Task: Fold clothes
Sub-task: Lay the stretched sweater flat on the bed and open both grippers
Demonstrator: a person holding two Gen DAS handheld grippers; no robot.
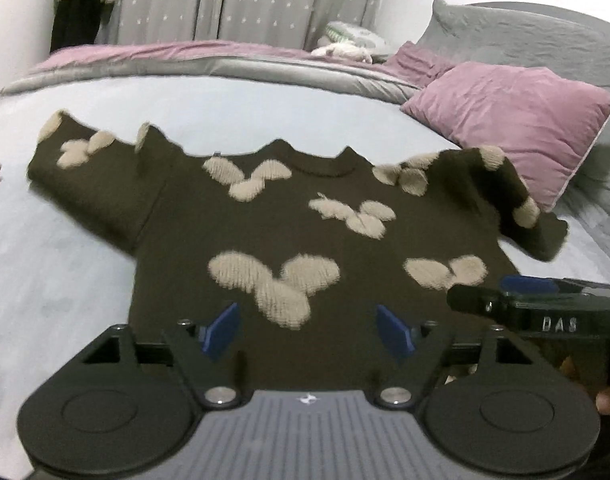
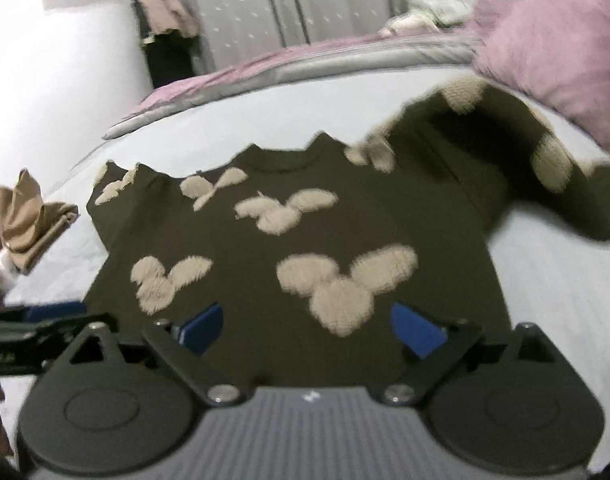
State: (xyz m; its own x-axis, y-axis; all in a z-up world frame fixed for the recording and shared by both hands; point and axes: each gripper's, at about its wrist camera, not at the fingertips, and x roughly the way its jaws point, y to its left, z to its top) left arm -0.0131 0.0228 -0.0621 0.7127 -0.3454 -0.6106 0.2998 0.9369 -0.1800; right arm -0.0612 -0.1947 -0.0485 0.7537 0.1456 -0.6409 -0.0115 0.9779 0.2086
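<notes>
Pink pillow (image 1: 517, 120) seemingly touches sweater (image 1: 305, 220) sleeve; tan cloth (image 2: 33, 220) nearby.

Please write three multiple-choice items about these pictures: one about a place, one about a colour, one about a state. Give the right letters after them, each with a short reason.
1. Where does the sweater lie?
A. on the bed
B. on a chair
C. on the floor

2. What colour is the pillow beside the sweater?
A. green
B. pink-purple
C. yellow

3. How are the left tongs and the right tongs?
A. both shut on the sweater
B. one open, one shut
C. both open, holding nothing

Answers:
1. A, it is spread flat on the pale sheet of the bed.
2. B, it looks mauve in both views.
3. C, the blue pads stand wide apart above the cloth in each view.
</notes>
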